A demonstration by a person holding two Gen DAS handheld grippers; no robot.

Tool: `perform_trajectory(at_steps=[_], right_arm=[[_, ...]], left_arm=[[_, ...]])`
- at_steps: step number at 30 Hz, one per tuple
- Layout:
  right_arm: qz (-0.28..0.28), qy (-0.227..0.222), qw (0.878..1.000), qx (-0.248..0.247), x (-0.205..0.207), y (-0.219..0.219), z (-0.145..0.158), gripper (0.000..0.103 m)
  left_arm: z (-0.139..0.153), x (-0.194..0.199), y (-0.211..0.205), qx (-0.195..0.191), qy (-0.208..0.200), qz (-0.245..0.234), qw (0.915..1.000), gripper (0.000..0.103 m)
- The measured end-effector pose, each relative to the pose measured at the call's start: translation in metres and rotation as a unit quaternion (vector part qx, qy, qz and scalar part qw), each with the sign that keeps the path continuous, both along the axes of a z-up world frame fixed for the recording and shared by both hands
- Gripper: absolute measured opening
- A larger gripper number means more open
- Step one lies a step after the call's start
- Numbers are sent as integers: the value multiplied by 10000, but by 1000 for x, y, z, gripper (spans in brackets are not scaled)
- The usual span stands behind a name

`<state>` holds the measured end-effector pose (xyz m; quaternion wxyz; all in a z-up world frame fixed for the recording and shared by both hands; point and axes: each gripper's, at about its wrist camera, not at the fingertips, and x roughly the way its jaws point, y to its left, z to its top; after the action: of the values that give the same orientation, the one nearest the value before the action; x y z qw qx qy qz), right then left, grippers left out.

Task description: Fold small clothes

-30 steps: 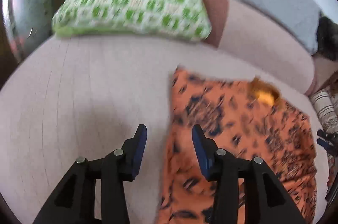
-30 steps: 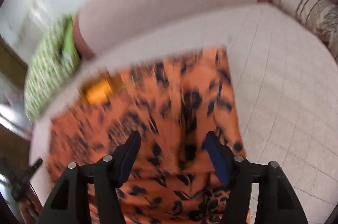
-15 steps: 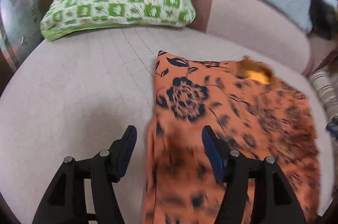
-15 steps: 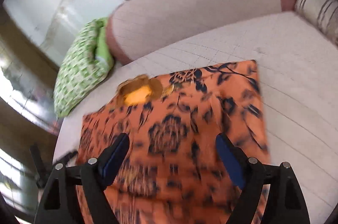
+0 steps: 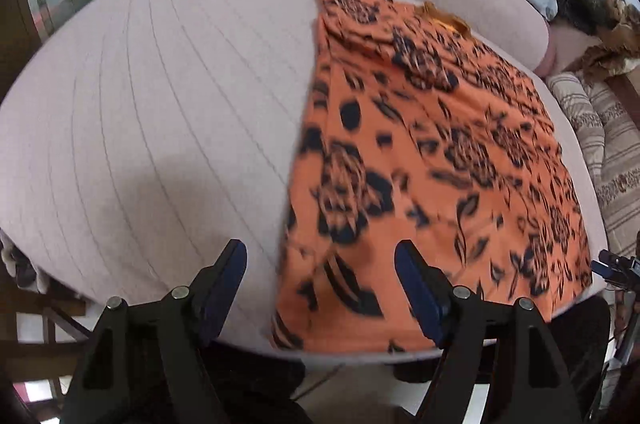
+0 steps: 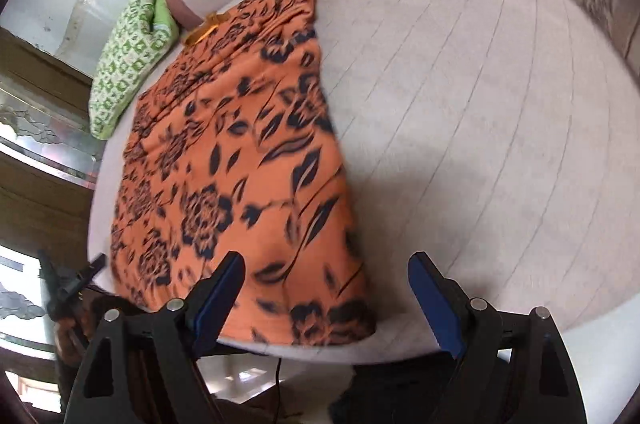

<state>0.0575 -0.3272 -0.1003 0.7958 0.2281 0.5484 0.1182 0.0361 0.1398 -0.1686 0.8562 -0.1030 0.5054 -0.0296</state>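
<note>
Pale quilted cushion fills both views. My left claw is opening, its pads above the cloth's left hem and pinching nothing; my right claw hangs spread wide over the near right corner, likely lined up for the next fold. Orange cloth with dark flowers lies flat, reaching the near edge.

Soft daylight, motion blur, heavy fisheye bending at edges.
</note>
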Motion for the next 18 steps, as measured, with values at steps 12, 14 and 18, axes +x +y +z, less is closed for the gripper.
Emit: perform_trajectory(at_steps=[12, 14, 18], right_arm=[[-333, -213, 9992, -4, -20, 15, 14, 11], [-421, -302, 9987, 30, -27, 9, 21, 12], [-400, 225, 9983, -350, -16, 9, -4, 21]], left_arm=[[22, -22, -5, 4, -296, 158, 9994, 5], [24, -24, -3, -14, -343, 209, 9992, 6], [-7, -12, 3, -48, 253, 511, 9984, 20]])
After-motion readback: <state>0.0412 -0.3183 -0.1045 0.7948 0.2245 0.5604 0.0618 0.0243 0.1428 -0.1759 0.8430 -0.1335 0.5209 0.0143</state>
